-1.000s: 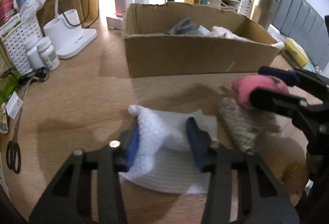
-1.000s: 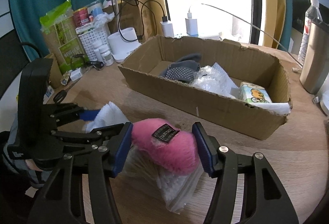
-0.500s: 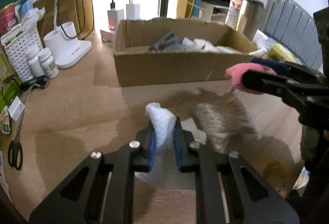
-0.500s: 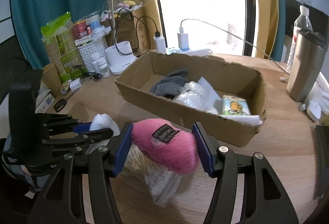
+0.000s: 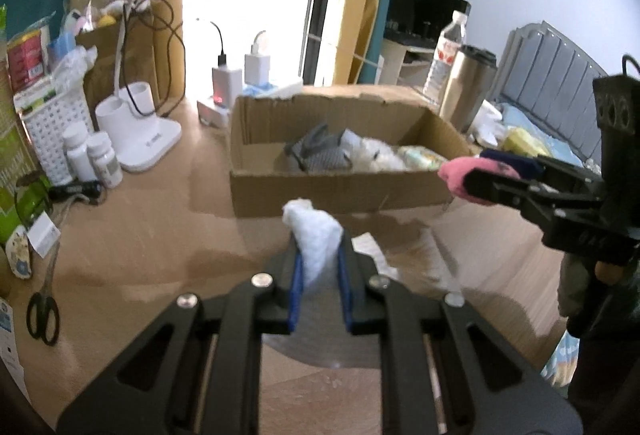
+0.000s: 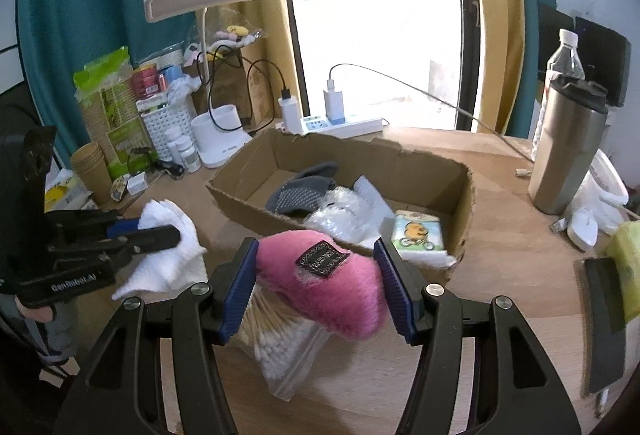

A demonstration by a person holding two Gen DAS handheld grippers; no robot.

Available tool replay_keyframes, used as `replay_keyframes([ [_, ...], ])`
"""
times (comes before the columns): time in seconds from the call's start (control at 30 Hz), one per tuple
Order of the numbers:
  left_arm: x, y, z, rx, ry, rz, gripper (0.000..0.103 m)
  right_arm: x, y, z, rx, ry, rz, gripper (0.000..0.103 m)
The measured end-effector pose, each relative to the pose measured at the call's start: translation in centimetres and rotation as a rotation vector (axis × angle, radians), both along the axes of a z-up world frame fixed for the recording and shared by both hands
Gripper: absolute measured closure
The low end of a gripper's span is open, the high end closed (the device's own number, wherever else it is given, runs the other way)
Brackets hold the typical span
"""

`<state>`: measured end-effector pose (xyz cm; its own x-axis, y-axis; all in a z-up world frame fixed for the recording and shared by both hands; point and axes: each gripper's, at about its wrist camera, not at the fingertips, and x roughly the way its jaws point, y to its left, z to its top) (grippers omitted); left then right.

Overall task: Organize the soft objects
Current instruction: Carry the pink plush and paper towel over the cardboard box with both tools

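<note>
My left gripper (image 5: 319, 255) is shut on a white cloth (image 5: 314, 235) and holds it above the table, in front of the cardboard box (image 5: 340, 189). The cloth also shows in the right wrist view (image 6: 168, 259), hanging from the left gripper (image 6: 160, 229). My right gripper (image 6: 316, 283) is shut on a pink fuzzy pouch (image 6: 320, 279) with a black label, held just short of the box's near wall (image 6: 256, 211). It shows at the right in the left wrist view (image 5: 480, 175). The box holds a grey sock (image 6: 300, 191), bubble wrap and a tissue pack (image 6: 418, 235).
A bag of cotton swabs (image 6: 276, 339) lies on the table under the pink pouch. A steel tumbler (image 6: 568, 147) and water bottle stand right of the box. A lamp base (image 5: 136, 131), pill bottles (image 5: 94, 159), a basket and scissors (image 5: 42, 311) are at the left.
My left gripper closed on the white cloth and lifted it off the table. Both grippers rose and moved toward the box, the right one still holding the pink pouch.
</note>
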<state>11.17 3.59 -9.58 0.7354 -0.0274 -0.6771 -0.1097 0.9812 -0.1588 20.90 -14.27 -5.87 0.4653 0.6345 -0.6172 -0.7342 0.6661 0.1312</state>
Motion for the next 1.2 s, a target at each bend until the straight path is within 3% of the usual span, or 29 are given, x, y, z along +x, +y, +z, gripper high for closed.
replay_keyframes([
  [0.53,1.9,1.2,3.6,0.008,-0.077,0.013,0.087,2.3,-0.7,1.3,0.017,-0.027,-0.035,0.041],
  [1.2,6.3,3.0,3.4,0.000,-0.094,0.021,0.087,6.4,0.1,0.5,-0.015,-0.016,-0.072,0.041],
])
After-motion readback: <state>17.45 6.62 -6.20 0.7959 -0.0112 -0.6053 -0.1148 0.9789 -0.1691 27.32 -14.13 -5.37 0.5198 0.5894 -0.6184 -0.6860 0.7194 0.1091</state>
